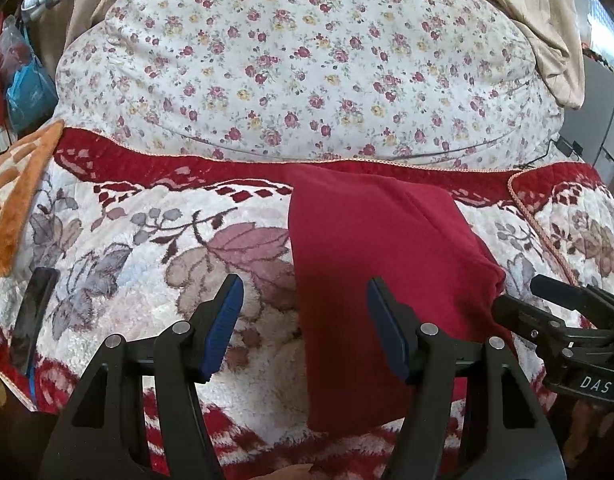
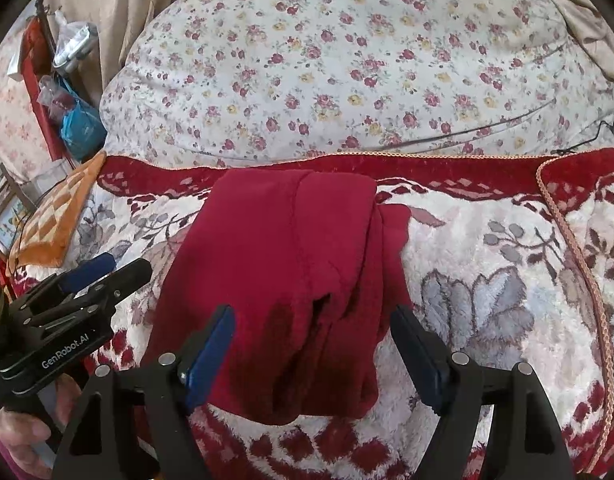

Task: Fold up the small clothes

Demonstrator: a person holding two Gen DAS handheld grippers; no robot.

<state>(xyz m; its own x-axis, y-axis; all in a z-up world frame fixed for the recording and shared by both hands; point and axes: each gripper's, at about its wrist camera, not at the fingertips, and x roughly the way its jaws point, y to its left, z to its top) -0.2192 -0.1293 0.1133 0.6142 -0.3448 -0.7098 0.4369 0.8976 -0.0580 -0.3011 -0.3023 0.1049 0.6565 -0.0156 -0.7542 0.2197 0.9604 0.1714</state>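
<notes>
left gripper (image 1: 305, 328) jaws standing open, empty | right gripper (image 2: 311, 356) jaws gaping, holding nothing | red garment (image 2: 291, 280) lying folded on plush floral blanket (image 2: 487, 300), near both grippers | risk: thick right-side layers springing apart, being left unpressed

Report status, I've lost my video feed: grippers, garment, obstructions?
Left gripper open, empty. Right gripper open, above folded red garment, not gripping. Garment lies flat on floral blanket. Nothing in the way.
</notes>
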